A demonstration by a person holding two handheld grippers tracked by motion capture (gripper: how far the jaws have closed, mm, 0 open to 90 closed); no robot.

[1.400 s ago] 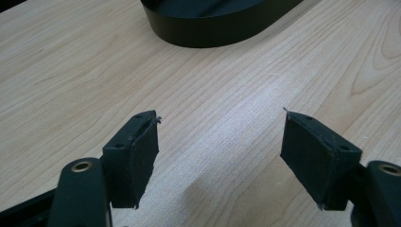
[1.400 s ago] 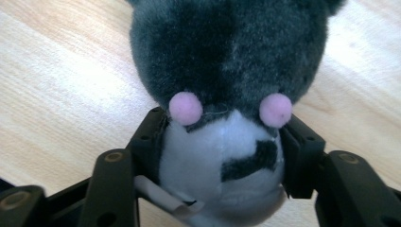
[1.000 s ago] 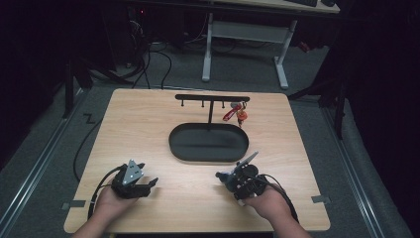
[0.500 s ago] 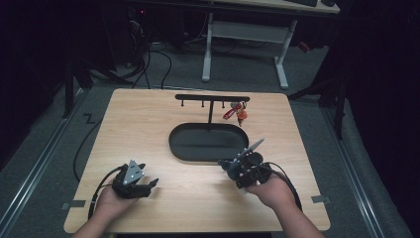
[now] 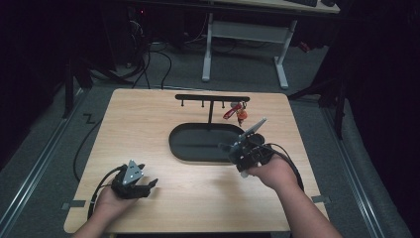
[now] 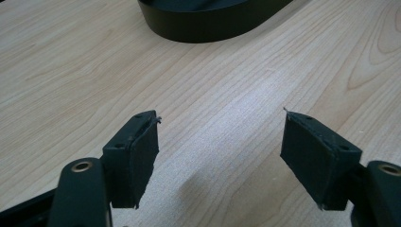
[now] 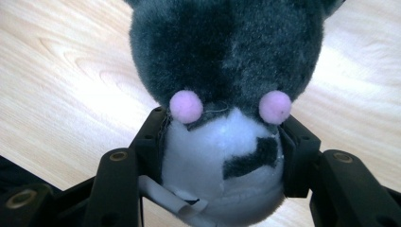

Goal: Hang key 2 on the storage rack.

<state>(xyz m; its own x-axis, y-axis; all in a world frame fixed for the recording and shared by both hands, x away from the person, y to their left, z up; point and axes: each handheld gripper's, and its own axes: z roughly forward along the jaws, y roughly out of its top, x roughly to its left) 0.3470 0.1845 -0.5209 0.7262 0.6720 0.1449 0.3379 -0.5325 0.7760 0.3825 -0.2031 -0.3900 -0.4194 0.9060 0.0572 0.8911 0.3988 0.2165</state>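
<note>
Grey and white plush fills the right gripper view: a soft toy (image 7: 222,94) with two pink pom-pom cheeks sits clamped between the fingers (image 7: 153,142) of the right gripper (image 7: 222,151), the pads pressing on its white lower half from both sides. A small white tag curls out beneath it. In the high view the right gripper (image 5: 246,148) is up off the pale wooden counter (image 5: 148,129), hovering at the near right edge of the black oval tray (image 5: 181,148), so the toy is in the air there, not in the tray.

The tray's inside looks bare from above, a dark flat floor with a low rim. Behind it stands a black rack (image 5: 212,99) with a row of small hooks, and a red keyring (image 5: 236,113) hangs from the hook at its right end.

Over on the near left, the left gripper (image 5: 143,186) rests on the counter, its fingers (image 6: 137,151) spread wide apart with nothing but wood grain between them.
</note>
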